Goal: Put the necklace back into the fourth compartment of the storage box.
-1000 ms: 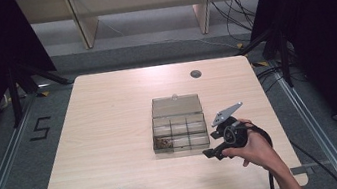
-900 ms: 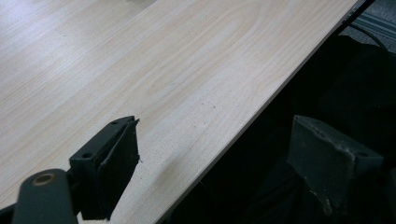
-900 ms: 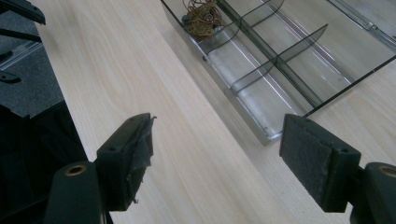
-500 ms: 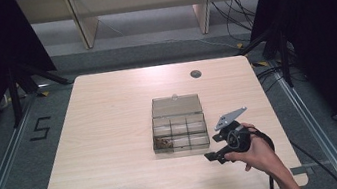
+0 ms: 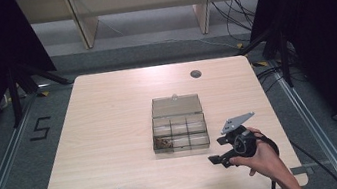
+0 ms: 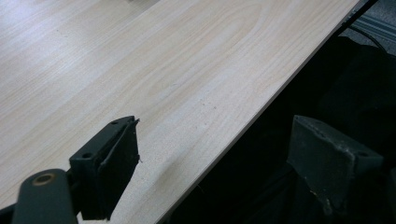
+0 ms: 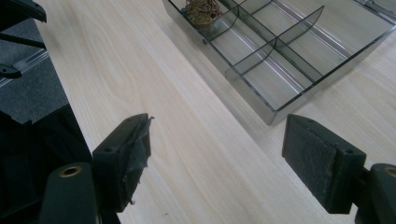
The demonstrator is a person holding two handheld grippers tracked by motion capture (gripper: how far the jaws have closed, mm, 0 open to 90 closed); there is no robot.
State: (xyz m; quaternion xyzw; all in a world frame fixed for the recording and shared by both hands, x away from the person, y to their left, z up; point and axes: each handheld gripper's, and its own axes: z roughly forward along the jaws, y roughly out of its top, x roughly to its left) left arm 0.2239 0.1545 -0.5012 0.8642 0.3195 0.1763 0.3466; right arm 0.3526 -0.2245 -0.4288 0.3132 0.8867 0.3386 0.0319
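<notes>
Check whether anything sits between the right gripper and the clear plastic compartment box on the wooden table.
Nothing visible does. The right gripper, jaws open and empty, hovers near the front right corner of the clear plastic compartment box; only bare light wooden table lies between them.

A pale wood bench carries a clear compartment box, lid open, near its middle

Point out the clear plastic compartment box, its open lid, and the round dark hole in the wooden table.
clear plastic compartment box [image 5: 180, 133], high view, centre divider
open lid [image 5: 176, 106], high view, middle
round dark hole [image 5: 196, 74], high view, centre
</notes>
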